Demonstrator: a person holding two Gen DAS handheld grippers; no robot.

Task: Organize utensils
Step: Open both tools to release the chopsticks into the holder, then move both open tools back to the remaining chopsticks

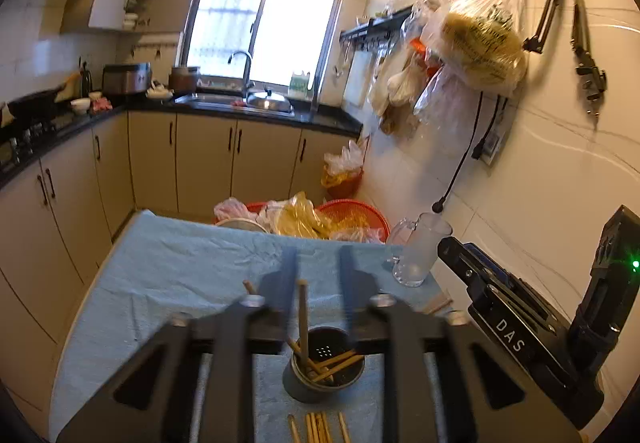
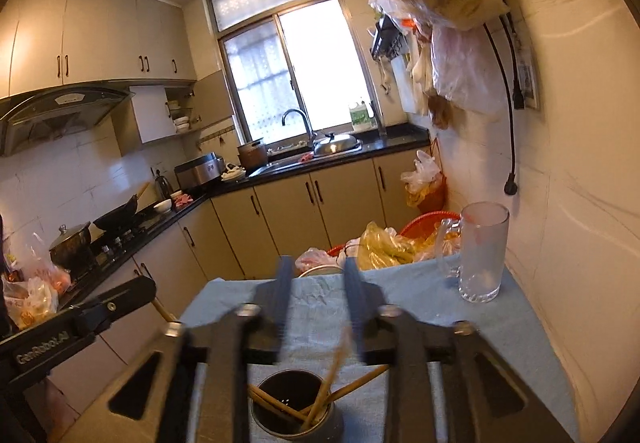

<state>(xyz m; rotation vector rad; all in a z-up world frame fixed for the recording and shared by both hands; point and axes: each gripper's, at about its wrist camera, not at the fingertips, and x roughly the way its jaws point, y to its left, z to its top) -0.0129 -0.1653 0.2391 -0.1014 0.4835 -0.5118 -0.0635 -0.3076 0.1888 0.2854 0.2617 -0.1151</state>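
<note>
A: Where are the chopsticks?

B: Several stand in the holder (image 1: 323, 367), a dark round cup on the blue cloth (image 1: 168, 267). They lean against its rim at different angles. One chopstick (image 1: 303, 317) stands nearly upright, its top reaching up between the fingers of the left gripper (image 1: 318, 275).

A: Is that gripper clamped on it?

B: No. Its jaws are apart, and the stick sits in the gap without touching either finger. More loose chopsticks (image 1: 318, 428) lie flat on the cloth just in front of the holder, at the bottom edge of the left view.

A: And the right gripper (image 2: 316, 287)?

B: Its jaws are apart too, with nothing between them. It hangs above the holder (image 2: 294, 409), which shows low in its view with sticks fanned out inside.

A: Anything else on the table?

B: A glass mug (image 2: 480, 253) stands upright near the far right corner, close to the tiled wall (image 2: 580, 163). Beyond the table edge sit red baskets (image 1: 354, 217) with plastic bags.
</note>
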